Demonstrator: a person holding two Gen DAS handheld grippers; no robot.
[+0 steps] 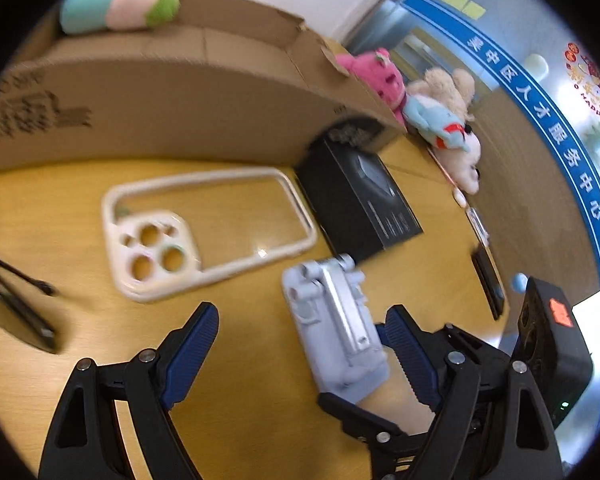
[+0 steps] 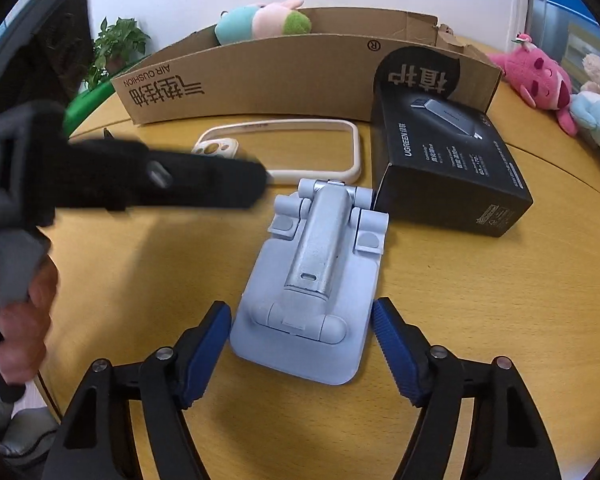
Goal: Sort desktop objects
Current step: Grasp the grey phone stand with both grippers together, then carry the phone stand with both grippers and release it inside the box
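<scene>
A light blue folded phone stand [image 2: 316, 276] lies flat on the wooden table. My right gripper [image 2: 302, 334] is open, its blue pads on either side of the stand's near end, not closed on it. My left gripper [image 1: 300, 344] is open and empty above the table, left of the stand [image 1: 334, 328]. A cream phone case [image 1: 204, 228] lies flat beyond it, also in the right wrist view [image 2: 300, 148]. A black UGREEN box [image 2: 452, 168] stands right of the case and appears in the left wrist view [image 1: 360, 196].
An open cardboard box [image 2: 300, 76] with a plush toy [image 2: 264, 20] stands behind the case. Pink and beige plush toys [image 2: 540, 76] lie at the right table edge. A dark phone [image 1: 12, 304] lies at the far left. My left gripper body [image 2: 120, 180] crosses the right wrist view.
</scene>
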